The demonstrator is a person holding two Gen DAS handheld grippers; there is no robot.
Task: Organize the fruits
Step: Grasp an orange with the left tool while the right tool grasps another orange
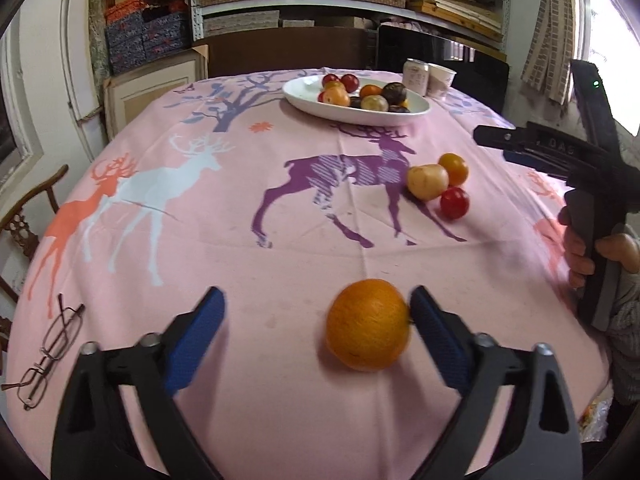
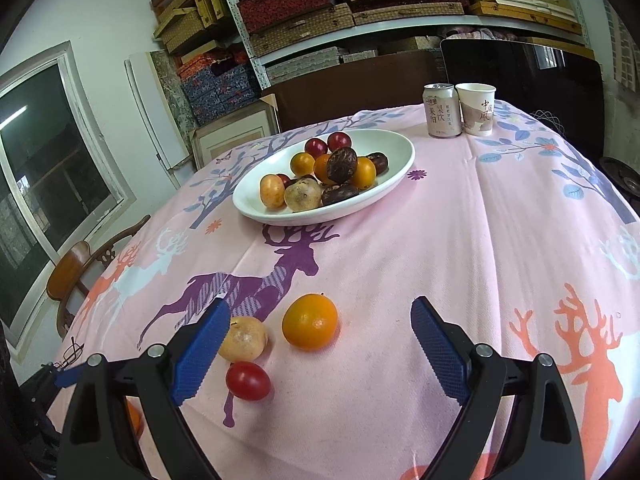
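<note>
A white oval plate at the far side of the table holds several fruits; it also shows in the left wrist view. My left gripper is open around an orange on the pink cloth; the orange touches its right finger. My right gripper is open above a smaller orange, a pale yellow fruit and a red fruit. These three also show in the left wrist view: orange, yellow, red. The right gripper itself shows there too.
A drink can and a paper cup stand behind the plate. Glasses lie at the table's left front edge. A wooden chair stands left of the table. Shelves with boxes fill the back wall.
</note>
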